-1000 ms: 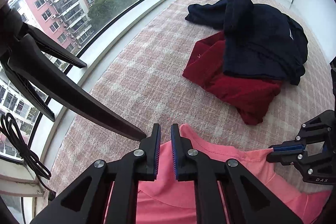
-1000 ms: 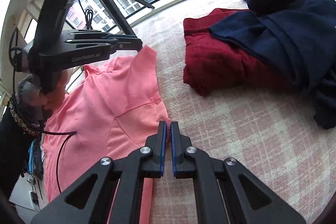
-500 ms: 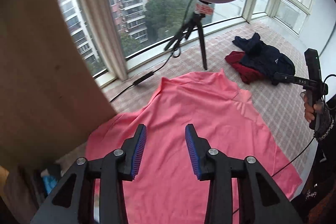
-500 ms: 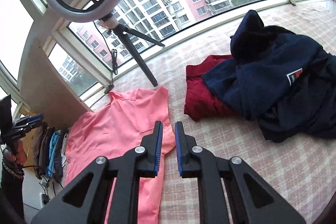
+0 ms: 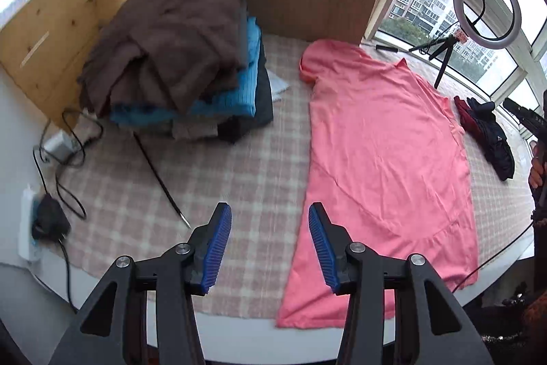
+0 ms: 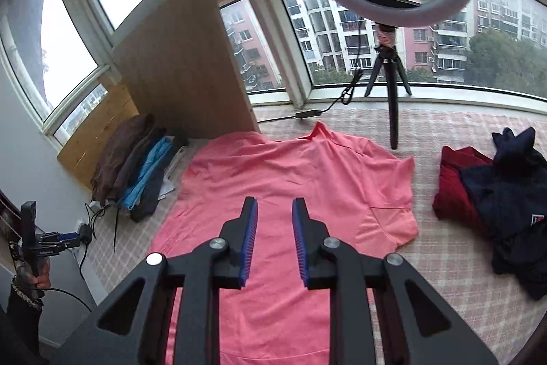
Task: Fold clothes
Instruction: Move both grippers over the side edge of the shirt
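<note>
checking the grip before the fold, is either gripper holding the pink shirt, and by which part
Nothing is held. The left gripper and right gripper are opening, empty, above the flat pink shirt.

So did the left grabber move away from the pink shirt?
Yes. The left gripper pulled back off the pink shirt, which was right under its fingers. It now hangs beside the shirt, over the checked cloth, jaws opening and empty.

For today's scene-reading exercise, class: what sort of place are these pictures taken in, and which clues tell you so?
Probably a bay-window platform in a high-rise flat: curved windows facing apartment blocks, a checked mat strewn with clothes such as the pink shirt, plus a ring light for filming.
</note>
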A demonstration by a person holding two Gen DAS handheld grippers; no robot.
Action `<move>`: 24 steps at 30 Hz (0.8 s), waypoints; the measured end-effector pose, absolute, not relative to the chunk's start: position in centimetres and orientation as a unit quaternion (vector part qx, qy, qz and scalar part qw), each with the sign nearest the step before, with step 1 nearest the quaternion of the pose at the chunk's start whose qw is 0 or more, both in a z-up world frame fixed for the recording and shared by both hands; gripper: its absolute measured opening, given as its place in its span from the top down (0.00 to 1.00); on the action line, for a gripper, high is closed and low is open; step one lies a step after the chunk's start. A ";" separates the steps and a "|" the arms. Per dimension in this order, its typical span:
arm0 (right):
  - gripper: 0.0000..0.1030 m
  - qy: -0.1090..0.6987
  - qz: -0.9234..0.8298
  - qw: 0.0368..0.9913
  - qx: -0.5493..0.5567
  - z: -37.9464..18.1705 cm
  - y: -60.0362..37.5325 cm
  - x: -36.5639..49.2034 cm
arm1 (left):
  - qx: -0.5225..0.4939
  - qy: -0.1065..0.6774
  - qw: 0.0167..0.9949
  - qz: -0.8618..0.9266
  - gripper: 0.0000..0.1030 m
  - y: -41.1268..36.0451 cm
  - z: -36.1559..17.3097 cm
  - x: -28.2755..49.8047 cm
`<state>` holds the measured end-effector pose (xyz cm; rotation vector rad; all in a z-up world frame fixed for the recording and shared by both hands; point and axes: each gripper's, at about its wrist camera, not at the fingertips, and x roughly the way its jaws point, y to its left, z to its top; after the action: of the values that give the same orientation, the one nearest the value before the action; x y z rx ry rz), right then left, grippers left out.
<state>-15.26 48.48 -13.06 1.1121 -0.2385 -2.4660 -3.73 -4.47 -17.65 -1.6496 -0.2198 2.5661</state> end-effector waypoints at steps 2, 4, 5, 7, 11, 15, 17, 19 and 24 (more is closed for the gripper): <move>0.80 -0.067 -0.881 0.229 0.408 -12.2 46.0 -15.2 | -0.561 -0.070 0.041 0.824 0.56 -3.8 -20.5 -2.1; 0.80 -0.049 -0.876 0.245 0.413 -11.2 43.7 -15.1 | -0.576 -0.076 0.055 0.812 0.56 -3.1 -22.4 -0.8; 0.80 -0.037 -0.874 0.251 0.415 -10.6 42.6 -15.0 | -0.577 -0.077 0.063 0.810 0.56 -2.9 -22.8 -0.4; 0.80 -0.001 -0.875 0.254 0.411 -8.9 40.5 -14.8 | -0.577 -0.071 0.074 0.811 0.56 -2.3 -23.2 0.0; 0.80 0.067 -0.877 0.252 0.404 -5.7 36.6 -15.0 | -0.552 -0.060 0.099 0.826 0.56 -2.2 -21.4 -1.2; 0.79 0.112 -0.872 0.256 0.401 -3.2 32.8 -16.8 | -0.516 -0.041 0.122 0.847 0.56 -1.2 -19.8 -5.4; 0.74 0.117 -0.862 0.266 0.414 -3.3 31.0 -18.4 | -0.502 -0.047 0.135 0.853 0.56 -0.7 -19.5 -8.1; 0.58 0.124 -0.856 0.272 0.422 -4.2 29.1 -20.0 | -0.495 -0.050 0.147 0.855 0.55 0.1 -19.7 -11.0; 0.54 0.130 -0.833 0.278 0.460 -10.2 24.4 -25.8 | -0.491 -0.039 0.153 0.857 0.55 2.4 -20.9 -17.7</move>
<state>-25.80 24.39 -10.16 1.2351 0.3478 -2.2369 -17.74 2.41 -20.86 -1.4080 -0.1110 2.4574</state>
